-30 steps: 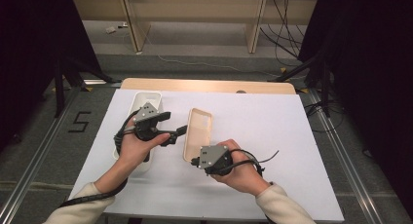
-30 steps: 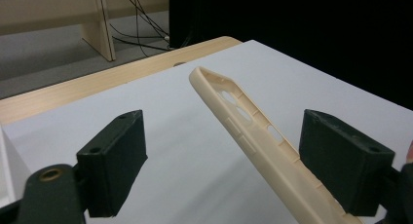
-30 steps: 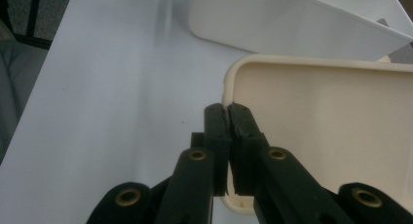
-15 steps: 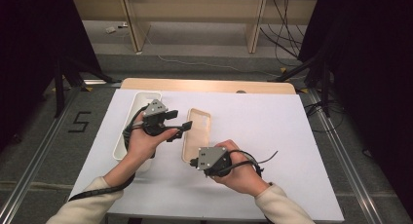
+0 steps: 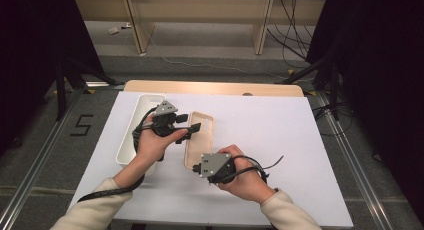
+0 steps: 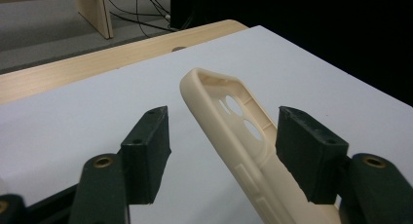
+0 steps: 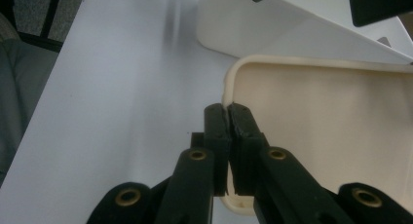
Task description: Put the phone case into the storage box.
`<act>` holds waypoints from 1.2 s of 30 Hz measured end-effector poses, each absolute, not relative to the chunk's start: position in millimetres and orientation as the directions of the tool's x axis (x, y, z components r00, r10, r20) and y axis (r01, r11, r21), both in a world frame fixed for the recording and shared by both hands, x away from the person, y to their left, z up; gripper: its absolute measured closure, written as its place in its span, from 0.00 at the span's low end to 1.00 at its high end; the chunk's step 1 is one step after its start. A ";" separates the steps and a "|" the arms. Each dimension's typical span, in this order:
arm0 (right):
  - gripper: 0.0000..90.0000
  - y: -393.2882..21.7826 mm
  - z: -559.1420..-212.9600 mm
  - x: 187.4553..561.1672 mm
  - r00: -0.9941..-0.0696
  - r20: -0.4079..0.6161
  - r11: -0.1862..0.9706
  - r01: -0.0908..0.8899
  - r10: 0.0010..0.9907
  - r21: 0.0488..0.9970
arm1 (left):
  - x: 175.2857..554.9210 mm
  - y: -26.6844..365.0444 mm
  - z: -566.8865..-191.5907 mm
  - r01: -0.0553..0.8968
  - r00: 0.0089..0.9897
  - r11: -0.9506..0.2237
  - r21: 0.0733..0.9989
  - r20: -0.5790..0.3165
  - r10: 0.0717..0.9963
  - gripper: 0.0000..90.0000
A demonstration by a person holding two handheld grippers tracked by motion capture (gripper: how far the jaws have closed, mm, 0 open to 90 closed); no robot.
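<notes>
Phone case [image 5: 199, 140] work is what the two hands are busy with, and the cream case lies in the middle of the white desk [image 5: 300, 140], just right of the long white tray [image 5: 131, 140]. One second ago the left hand-held gripper [image 5: 192, 130] sat a bit nearer the tray; now it has moved right and a little far, and its tips reach the left edge of the case. In the left gripper view its black jaws stand wide apart, with the case's [image 6: 234, 136] rim and camera holes rising between them, so it holds nothing yet. The right hand-held gripper [image 5: 194, 168] has stayed where it was at the near end of the case. In the right gripper view [image 7: 229, 131] its jaws are pressed together on the thin near rim of the case [image 7: 331, 131], pinching it and tipping it up. I think this means the case is held firm at one end so the left one can close on its side next.
</notes>
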State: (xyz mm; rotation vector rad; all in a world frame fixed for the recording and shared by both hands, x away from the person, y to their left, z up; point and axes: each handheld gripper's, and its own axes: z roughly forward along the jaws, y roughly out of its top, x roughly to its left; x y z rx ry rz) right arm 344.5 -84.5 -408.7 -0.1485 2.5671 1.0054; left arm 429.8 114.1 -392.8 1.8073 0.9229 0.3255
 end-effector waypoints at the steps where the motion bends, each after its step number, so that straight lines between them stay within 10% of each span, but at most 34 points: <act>1: 0.98 -84.1 -409.0 344.1 -0.928 -0.371 0.736 -0.227 0.035 0.637 | 430.2 114.0 -392.6 0.445 0.660 -0.164 0.881 -0.198 0.724 0.43; 16: 0.98 -81.9 -410.1 342.2 -0.925 -0.380 0.742 -0.245 0.015 0.624 | 433.4 112.5 -386.3 0.465 0.638 -0.127 0.876 -0.232 0.734 0.72; 36: 0.98 -77.9 -421.6 345.7 -0.932 -0.363 0.759 -0.224 0.017 0.611 | 423.8 110.7 -377.9 0.472 0.656 -0.073 0.879 -0.295 0.695 0.86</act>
